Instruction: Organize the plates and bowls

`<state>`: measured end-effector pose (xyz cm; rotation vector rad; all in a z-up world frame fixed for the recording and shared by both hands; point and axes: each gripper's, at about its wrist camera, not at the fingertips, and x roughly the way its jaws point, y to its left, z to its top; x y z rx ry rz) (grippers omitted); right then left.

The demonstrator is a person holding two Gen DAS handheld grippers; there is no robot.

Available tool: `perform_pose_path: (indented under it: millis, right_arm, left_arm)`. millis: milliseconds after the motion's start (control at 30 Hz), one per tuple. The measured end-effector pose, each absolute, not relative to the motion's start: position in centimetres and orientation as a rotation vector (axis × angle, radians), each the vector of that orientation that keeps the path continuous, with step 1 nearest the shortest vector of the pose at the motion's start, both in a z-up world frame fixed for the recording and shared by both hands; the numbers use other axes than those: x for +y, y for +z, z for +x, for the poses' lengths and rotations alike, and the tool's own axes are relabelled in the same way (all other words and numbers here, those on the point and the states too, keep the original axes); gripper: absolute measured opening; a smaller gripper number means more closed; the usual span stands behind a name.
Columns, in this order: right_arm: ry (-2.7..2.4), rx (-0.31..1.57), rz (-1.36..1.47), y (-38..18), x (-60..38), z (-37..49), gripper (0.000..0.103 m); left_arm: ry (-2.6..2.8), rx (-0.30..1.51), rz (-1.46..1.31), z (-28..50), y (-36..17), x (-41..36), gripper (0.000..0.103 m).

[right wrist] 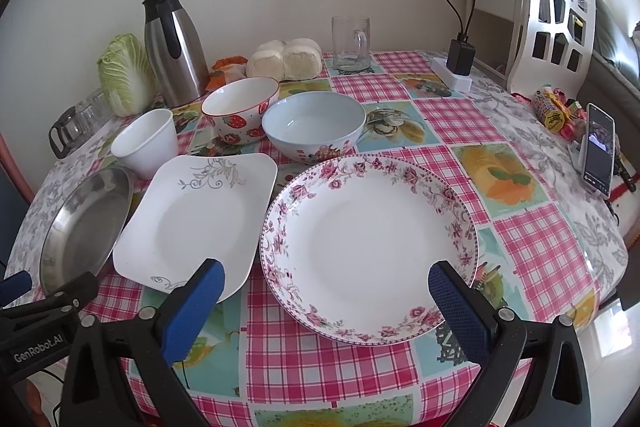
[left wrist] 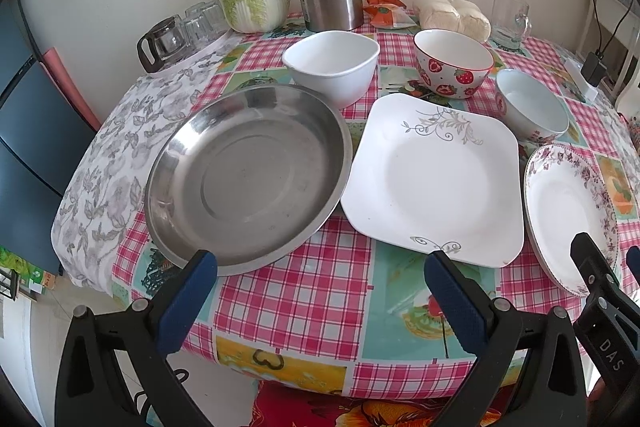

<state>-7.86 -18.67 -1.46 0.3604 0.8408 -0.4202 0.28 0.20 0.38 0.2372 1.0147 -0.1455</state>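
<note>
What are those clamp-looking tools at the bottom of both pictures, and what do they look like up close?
They are two handheld grippers. The left gripper and the right gripper look alike: black plastic frames with silver rivets, each ending in two jaws faced with textured blue pads. Seen from the other camera, one body carries white "DAS" lettering and the other "GenRobot.AI". No sleeves or hands show.

Three plates lie flat in a front row: a round steel plate [left wrist: 248,175] on the left, a square white plate [left wrist: 436,175] with grey scrollwork in the middle, a round floral-rimmed plate [right wrist: 370,247] on the right. Behind them stand three upright, empty bowls: white [left wrist: 332,67], strawberry-patterned [left wrist: 452,63], pale blue [right wrist: 314,127].
</note>
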Motion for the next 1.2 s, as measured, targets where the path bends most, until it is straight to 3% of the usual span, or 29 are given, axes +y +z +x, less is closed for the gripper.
perform_pose_path:
  millis: [300, 1100, 1200]
  right_arm:
    - [-0.416, 0.859, 0.339, -1.7, -17.1, -6.8, 0.103]
    - [-0.124, 0.835, 0.270, -2.7, -5.3, 1.7, 0.103]
    - [-0.073, 0.843, 0.268, -3.2, -4.1, 3.1, 0.098]
  left_arm:
    - [-0.108, 1.032, 0.233, 1.0, 0.2, 1.7, 0.103]
    - [0.103, 0.998, -0.262, 7.5, -3.5, 17.1, 0.103]
    - [0.092, 1.017, -0.304, 8.6, -4.4, 17.9, 0.103]
